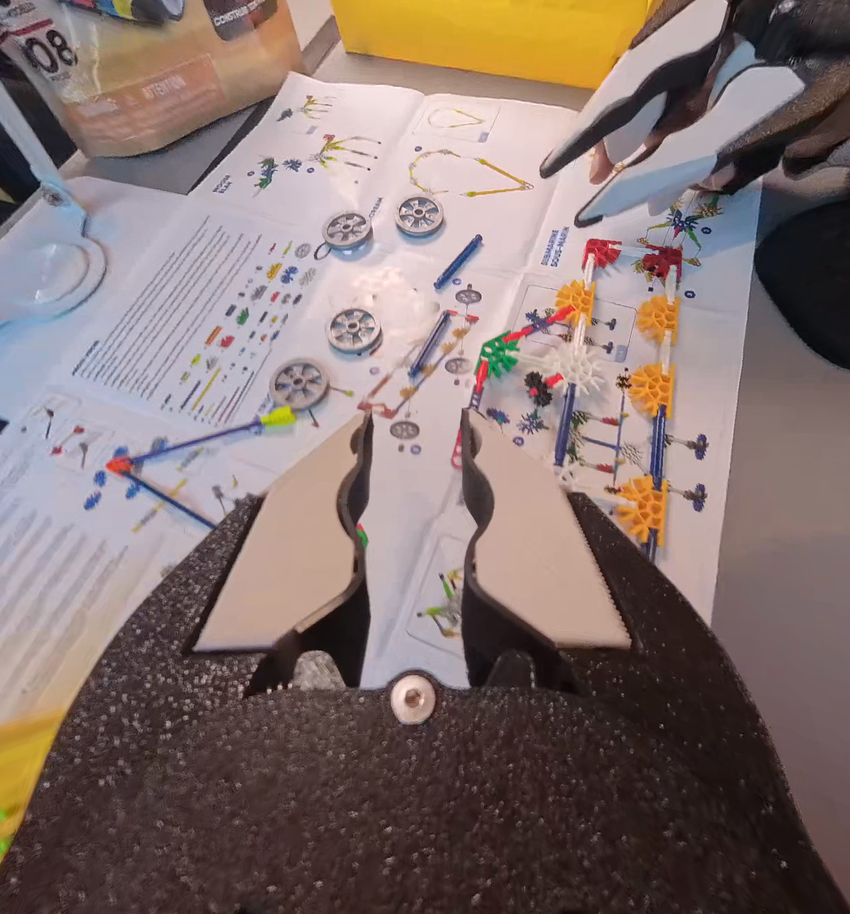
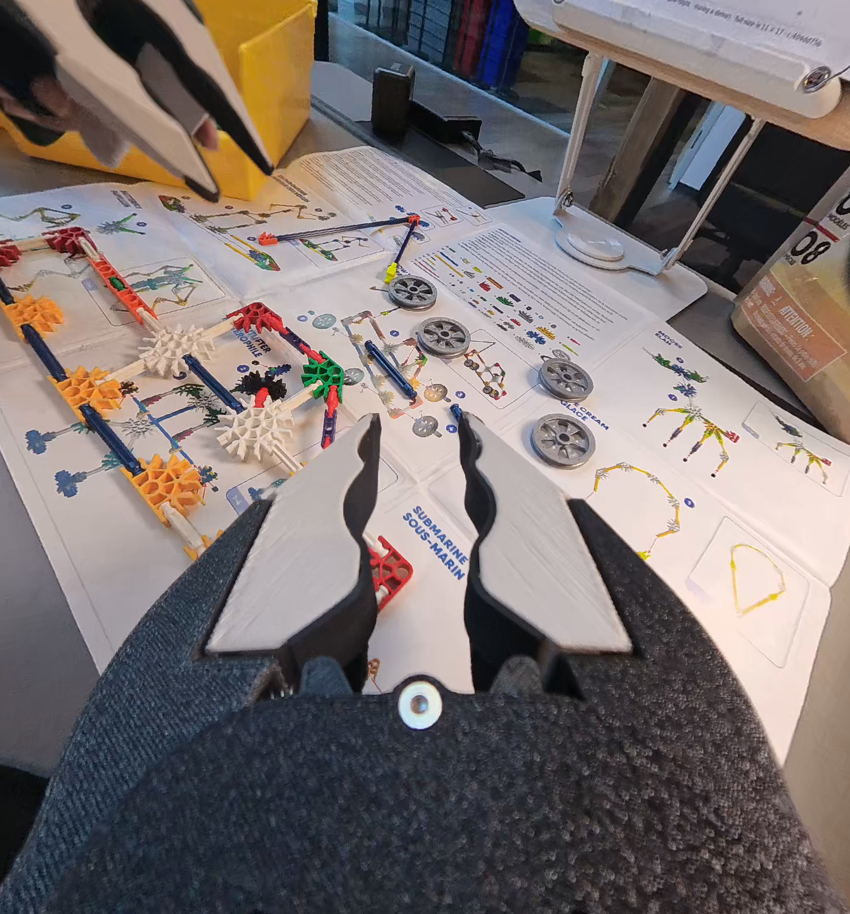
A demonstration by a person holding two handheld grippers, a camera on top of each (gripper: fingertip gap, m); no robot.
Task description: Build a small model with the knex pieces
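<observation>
My left gripper is open and empty, hovering over a printed instruction sheet. A flat rod-and-connector model with orange, red, white and green connectors lies to its right. Several grey wheels and a loose blue rod lie ahead. My right gripper is open and empty above the sheet, with the model to its left and the wheels to its right. A blue rod lies just ahead of its tips. Each gripper shows in the other's view, the right and the left.
A yellow bin and a cardboard box stand at the sheet's edges. A white stand with a round lens rests on one corner. An orange connector with blue rods lies on the sheet. Across from one pair of fingers to the other is roughly 15 cm. Between my right fingertips and the loose blue rod there is roughly 8 cm.
</observation>
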